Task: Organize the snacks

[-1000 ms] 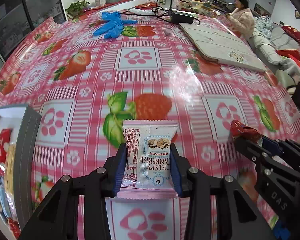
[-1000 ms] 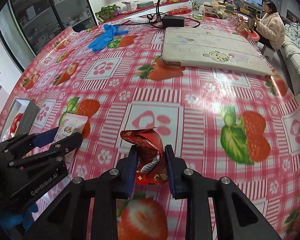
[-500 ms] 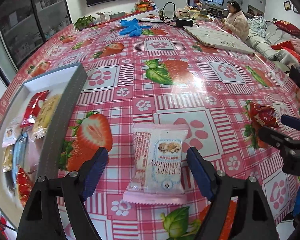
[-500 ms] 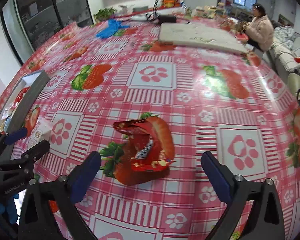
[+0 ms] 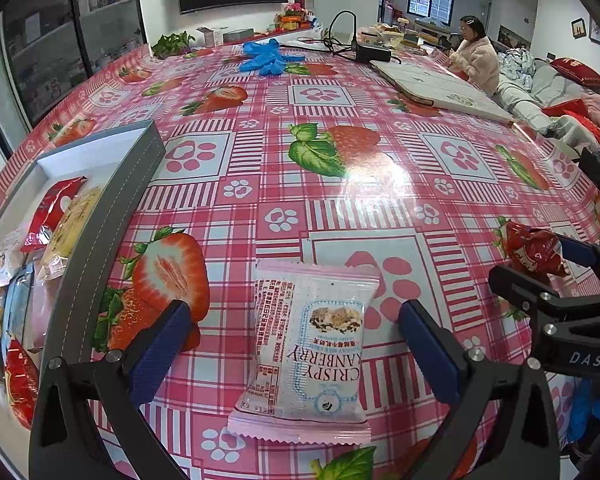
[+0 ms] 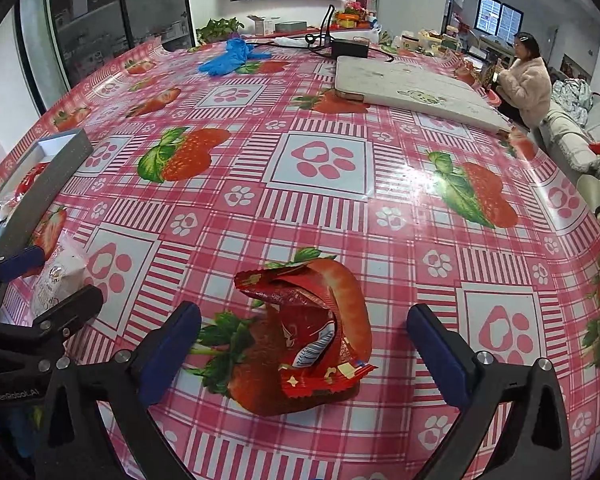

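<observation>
we see a living room behind a wide worktop (image 5: 340, 184) under a pink strawberry-print cloth. at the left edge of the left view sits a grey-walled tray (image 5: 112, 216) holding several snack packets. our left claw (image 5: 296, 340) has just been opening and now stands wide, its pads clear of the pink cranberry bar (image 5: 308, 344) lying flat between them at lower centre. our right claw (image 6: 304, 348) has likewise just opened wide, around the crumpled red wrapper (image 6: 308, 332), untouched on the cloth.
</observation>
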Demonstrator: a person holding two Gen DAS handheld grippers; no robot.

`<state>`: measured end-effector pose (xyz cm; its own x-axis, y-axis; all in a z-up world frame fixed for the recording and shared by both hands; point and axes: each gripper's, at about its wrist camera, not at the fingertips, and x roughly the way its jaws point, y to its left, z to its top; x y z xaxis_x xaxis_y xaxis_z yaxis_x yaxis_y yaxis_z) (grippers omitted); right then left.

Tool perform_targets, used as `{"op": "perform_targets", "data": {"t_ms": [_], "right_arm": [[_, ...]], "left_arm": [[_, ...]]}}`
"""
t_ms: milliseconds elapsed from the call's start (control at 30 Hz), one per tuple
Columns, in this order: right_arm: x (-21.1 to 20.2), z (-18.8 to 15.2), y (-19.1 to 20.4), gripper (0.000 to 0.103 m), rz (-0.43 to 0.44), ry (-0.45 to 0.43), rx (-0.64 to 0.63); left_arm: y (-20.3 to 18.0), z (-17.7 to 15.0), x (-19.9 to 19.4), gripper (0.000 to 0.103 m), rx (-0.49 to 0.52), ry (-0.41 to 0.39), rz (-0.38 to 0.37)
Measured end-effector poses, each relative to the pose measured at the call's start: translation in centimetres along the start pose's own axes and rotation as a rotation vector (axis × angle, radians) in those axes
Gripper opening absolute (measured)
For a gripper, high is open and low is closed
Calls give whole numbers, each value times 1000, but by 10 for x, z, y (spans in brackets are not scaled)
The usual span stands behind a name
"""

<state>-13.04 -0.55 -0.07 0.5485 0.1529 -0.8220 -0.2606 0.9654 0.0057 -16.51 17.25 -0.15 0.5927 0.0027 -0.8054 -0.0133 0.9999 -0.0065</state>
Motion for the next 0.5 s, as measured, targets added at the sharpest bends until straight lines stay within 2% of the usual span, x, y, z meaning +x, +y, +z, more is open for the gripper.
{"op": "perform_targets", "data": {"t_ms": [500], "right_arm": [[0, 0, 0, 103, 1, -1, -1]], "left_arm": [[0, -1, -2, 103, -1, -3, 0]]}}
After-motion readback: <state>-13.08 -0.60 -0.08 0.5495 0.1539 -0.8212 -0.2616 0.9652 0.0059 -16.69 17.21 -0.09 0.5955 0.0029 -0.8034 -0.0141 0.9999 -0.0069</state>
